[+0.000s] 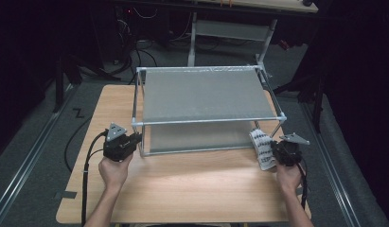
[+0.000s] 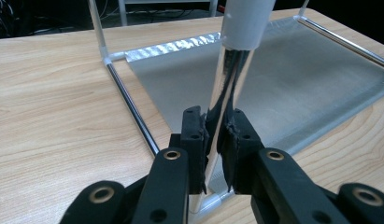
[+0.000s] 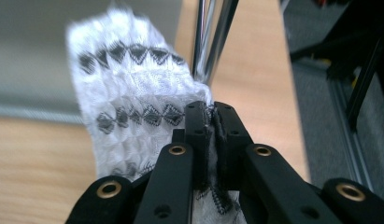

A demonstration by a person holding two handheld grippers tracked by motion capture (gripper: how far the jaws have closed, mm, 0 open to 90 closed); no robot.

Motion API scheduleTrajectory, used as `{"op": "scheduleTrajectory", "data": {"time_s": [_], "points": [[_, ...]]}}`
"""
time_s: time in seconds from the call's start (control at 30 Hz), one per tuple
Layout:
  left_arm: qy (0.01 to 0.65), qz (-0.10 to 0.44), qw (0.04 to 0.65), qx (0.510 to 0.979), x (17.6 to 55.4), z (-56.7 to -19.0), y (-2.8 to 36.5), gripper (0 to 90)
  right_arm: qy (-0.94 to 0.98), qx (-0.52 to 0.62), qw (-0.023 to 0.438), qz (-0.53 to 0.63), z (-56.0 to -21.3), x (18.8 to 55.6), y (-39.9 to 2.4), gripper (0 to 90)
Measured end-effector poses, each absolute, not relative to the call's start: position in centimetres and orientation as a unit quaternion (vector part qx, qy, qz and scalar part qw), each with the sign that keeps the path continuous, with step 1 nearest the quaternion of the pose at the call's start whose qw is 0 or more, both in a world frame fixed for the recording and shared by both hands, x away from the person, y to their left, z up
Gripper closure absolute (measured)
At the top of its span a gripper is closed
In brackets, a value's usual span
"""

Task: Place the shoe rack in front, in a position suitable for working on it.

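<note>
A metal-framed rack (image 1: 208, 120) with two grey mesh shelves stands on the wooden table. My left gripper (image 1: 134, 140) is shut on the rack's near-left upright post (image 2: 227, 88), which runs up between its pads. My right gripper (image 1: 276, 150) is shut on the edge of a white cloth with black diamond patterns (image 1: 262, 149); the cloth (image 3: 133, 116) hangs out to the left of the jaws. The rack's near-right post (image 3: 213, 37) rises just behind the cloth.
The lower shelf (image 2: 292, 79) lies flat on the table (image 1: 182, 184) inside the frame. Beyond the table stand a second metal frame (image 1: 230, 33) and cables on the dark floor. A rail (image 1: 22, 165) runs along the floor on the left.
</note>
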State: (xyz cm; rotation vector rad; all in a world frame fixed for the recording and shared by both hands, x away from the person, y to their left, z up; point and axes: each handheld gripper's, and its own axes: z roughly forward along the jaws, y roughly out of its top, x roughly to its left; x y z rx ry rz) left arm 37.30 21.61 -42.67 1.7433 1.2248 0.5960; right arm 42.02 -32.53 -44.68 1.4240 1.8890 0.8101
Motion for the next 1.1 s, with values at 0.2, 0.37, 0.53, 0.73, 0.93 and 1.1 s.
{"op": "scheduleTrajectory", "data": {"time_s": [0.2, 0.37, 0.53, 0.73, 0.93, 1.1], "points": [[0.494, 0.24, 0.448, 0.705, 37.3, -42.7, 21.6, 79.8, 0.704, 0.515, 0.352, 0.34, -39.8, 41.2, -32.6, 85.3], [0.494, 0.24, 0.449, 0.705, 37.4, -42.7, 21.6, 79.8, 0.692, 0.504, 0.371, 0.359, -37.2, 40.8, -32.8, 85.3], [0.495, 0.237, 0.45, 0.705, 37.5, -42.7, 21.7, 79.7, 0.699, 0.509, 0.364, 0.346, -38.4, 40.9, -32.8, 85.2], [0.496, 0.236, 0.451, 0.704, 37.5, -42.7, 21.8, 79.7, 0.714, 0.537, 0.334, 0.301, -43.0, 41.0, -33.8, 85.3], [0.497, 0.237, 0.45, 0.703, 37.5, -42.7, 21.8, 79.7, 0.705, 0.577, 0.31, 0.273, -46.3, 40.5, -36.0, 85.3], [0.498, 0.235, 0.454, 0.701, 37.5, -42.7, 21.8, 79.6, 0.689, 0.595, 0.318, 0.264, -46.0, 40.7, -37.2, 85.3]]}}
